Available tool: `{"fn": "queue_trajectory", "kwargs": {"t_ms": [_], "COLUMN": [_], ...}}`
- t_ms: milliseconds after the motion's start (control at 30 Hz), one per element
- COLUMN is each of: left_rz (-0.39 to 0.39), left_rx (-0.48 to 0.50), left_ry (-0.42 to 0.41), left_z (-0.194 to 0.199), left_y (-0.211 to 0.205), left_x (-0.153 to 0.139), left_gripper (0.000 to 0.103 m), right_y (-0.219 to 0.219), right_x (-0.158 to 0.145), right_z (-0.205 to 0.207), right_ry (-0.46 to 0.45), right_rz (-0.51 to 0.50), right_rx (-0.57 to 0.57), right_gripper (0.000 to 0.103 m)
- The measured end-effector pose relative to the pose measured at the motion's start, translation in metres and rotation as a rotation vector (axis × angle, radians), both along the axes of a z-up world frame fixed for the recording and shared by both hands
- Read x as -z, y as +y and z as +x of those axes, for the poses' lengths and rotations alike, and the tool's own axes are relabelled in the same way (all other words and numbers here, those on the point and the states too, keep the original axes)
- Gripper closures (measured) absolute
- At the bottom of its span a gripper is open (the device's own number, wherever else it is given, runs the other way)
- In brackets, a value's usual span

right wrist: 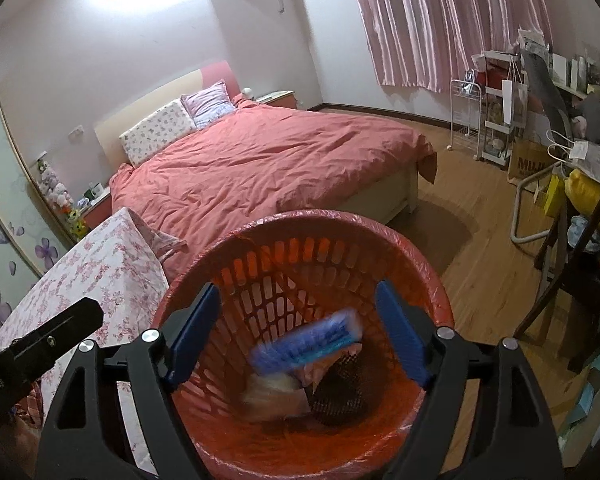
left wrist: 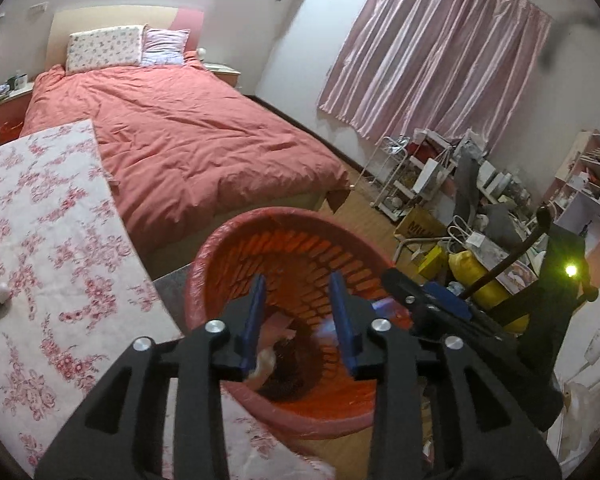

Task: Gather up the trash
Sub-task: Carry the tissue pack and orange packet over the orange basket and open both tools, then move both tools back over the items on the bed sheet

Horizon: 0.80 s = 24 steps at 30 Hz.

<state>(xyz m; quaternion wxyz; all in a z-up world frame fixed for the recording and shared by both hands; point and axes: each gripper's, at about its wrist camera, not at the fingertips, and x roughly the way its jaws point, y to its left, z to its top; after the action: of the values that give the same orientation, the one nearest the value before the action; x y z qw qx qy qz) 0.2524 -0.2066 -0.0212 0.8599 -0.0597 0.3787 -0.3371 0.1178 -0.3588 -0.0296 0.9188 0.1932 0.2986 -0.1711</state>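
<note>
Both grippers hang over the red trash basket [right wrist: 420, 276], left gripper [left wrist: 298, 312] partly spread and empty, right gripper [right wrist: 296, 332] spread wide, a blurred blue packet [right wrist: 306, 346] just below its fingers.

The room was a bedroom with white walls [right wrist: 100, 60]. A big bed [left wrist: 172, 136] stood far back, covered with a wrinkled pink blanket. Two pillows [left wrist: 104, 48] leaned on a pale headboard [right wrist: 108, 128]. Small bedside tables [left wrist: 224, 70] stood at both sides of the bed. Long pink curtains [left wrist: 436, 48] hung shut on the right wall. The floor [right wrist: 480, 264] was brown wood. On the right were white wire racks [right wrist: 466, 112] and shelves [left wrist: 588, 176] packed with boxes and bags. Near on the left was a tabletop [left wrist: 48, 232] with a pink flower cloth. A bright light glowed on the far wall.
</note>
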Motion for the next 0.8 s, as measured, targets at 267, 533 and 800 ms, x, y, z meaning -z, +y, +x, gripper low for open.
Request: {"fn": "queue_trajectory", "kwargs": {"t_ms": [267,533,800], "left_rz": [0.049,0.085,0.115], "left_rx": [-0.069,-0.179,-0.368], "left_ry": [-0.021,-0.058,-0.100], "left_z": [-0.005,-0.024,-0.045], "left_y": [0.034,0.098,0.190], "left_x": [-0.003,-0.016,-0.031], "left_gripper": [0.059,0.055,0.049], "right_y": [0.009,0.052,0.122], "right_x": [-0.005,-0.019,-0.033], "right_z": [-0.001,0.003,0.008], "right_ry": [0.010,0.006,0.003], "right_rz": [-0.007,-0.045,-0.081], "right_rx": [-0.005,-0.090,-0.232], "right_gripper": [0.023,0.023,0.023]}}
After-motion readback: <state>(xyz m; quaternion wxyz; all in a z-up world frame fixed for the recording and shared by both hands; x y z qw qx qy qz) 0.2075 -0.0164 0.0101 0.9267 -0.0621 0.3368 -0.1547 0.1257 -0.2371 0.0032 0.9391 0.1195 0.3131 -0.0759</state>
